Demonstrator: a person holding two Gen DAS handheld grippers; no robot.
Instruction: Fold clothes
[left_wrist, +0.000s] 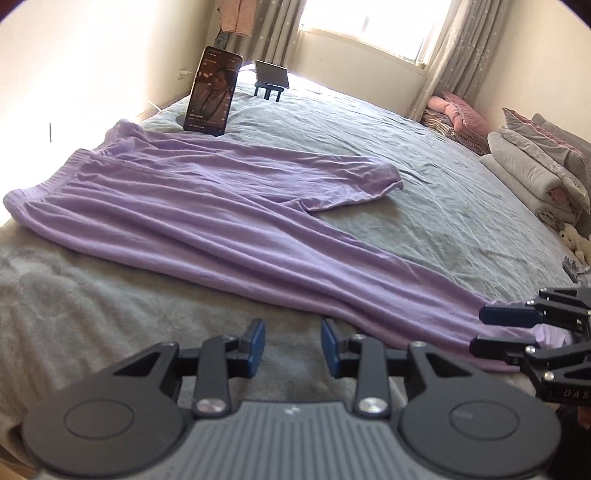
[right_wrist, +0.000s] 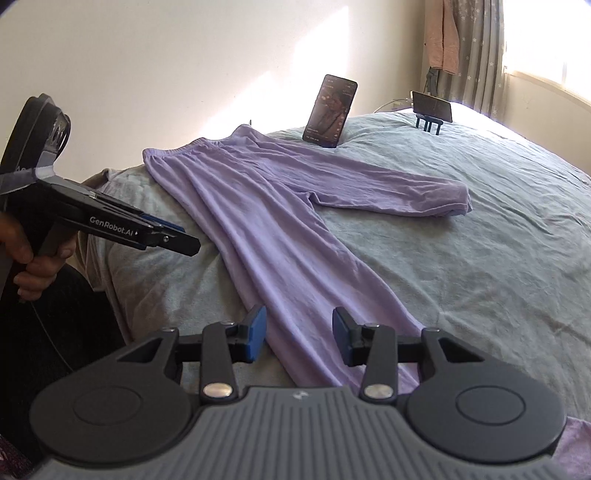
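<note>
Lilac trousers (left_wrist: 221, 214) (right_wrist: 280, 229) lie spread on the grey bed sheet (left_wrist: 424, 155) (right_wrist: 480, 280), waistband at the far left, one leg angled off to the right. The longer leg runs toward me. My left gripper (left_wrist: 293, 345) stands open over bare sheet just left of that leg's edge, nothing between its blue pads. It also shows side-on as the left gripper (right_wrist: 190, 238), held in a person's hand (right_wrist: 33, 266). My right gripper (right_wrist: 299, 334) (left_wrist: 476, 330) is open at the cuff end. The leg's fabric lies between its pads, which stand apart from it.
A phone (left_wrist: 210, 96) (right_wrist: 330, 110) leans on a stand behind the trousers. A second device on a stand (left_wrist: 271, 74) (right_wrist: 432, 107) is farther back near the window. Folded bedding (left_wrist: 535, 173), pink pillows (left_wrist: 458, 110) and a small plush toy (left_wrist: 574, 240) line the bed's right side.
</note>
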